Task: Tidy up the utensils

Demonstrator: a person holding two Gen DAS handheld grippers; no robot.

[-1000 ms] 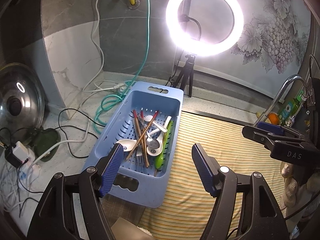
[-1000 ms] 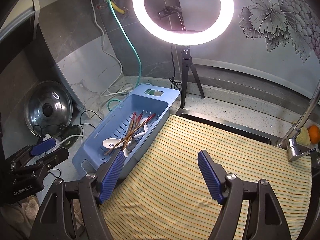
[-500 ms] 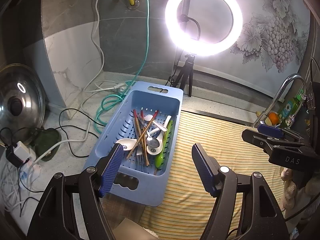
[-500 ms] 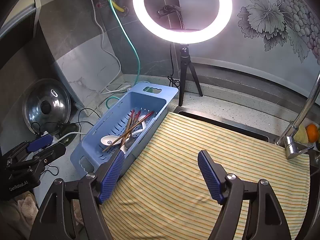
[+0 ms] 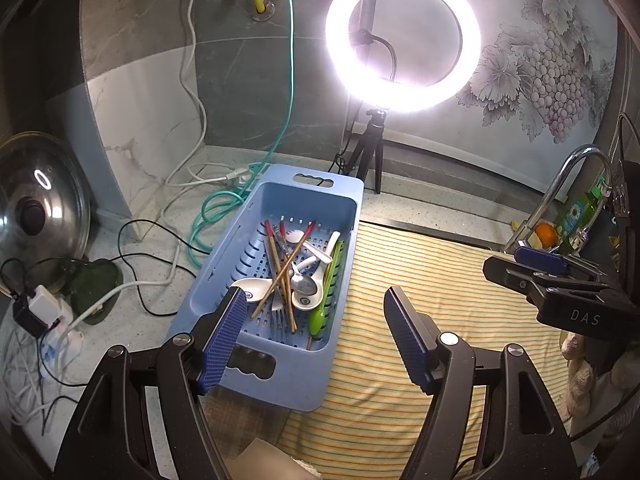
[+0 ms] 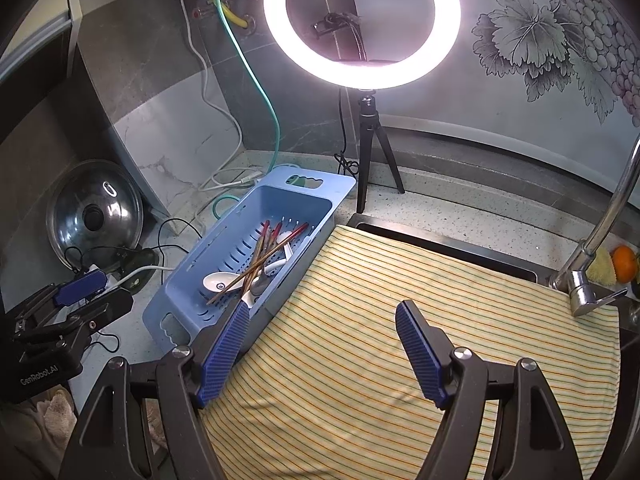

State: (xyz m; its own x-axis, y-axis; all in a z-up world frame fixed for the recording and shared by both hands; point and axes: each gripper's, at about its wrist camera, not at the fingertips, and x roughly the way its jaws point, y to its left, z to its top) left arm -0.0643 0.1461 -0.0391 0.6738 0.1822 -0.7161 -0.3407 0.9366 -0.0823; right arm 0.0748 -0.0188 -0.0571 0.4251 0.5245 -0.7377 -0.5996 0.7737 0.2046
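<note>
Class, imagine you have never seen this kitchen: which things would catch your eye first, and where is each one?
First the glowing ring light on its tripod at the back wall. Next the blue basket on the counter left of the striped cloth, holding a jumble of chopsticks, white spoons and a green spoon. Both open tools frame the foreground.

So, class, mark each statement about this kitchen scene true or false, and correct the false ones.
1. The utensils lie in a blue basket. True.
2. The left gripper holds a spoon. False: it is open and empty.
3. The striped cloth lies right of the basket. True.
4. The ring light is off. False: it glows.
5. The right gripper is open. True.
</note>
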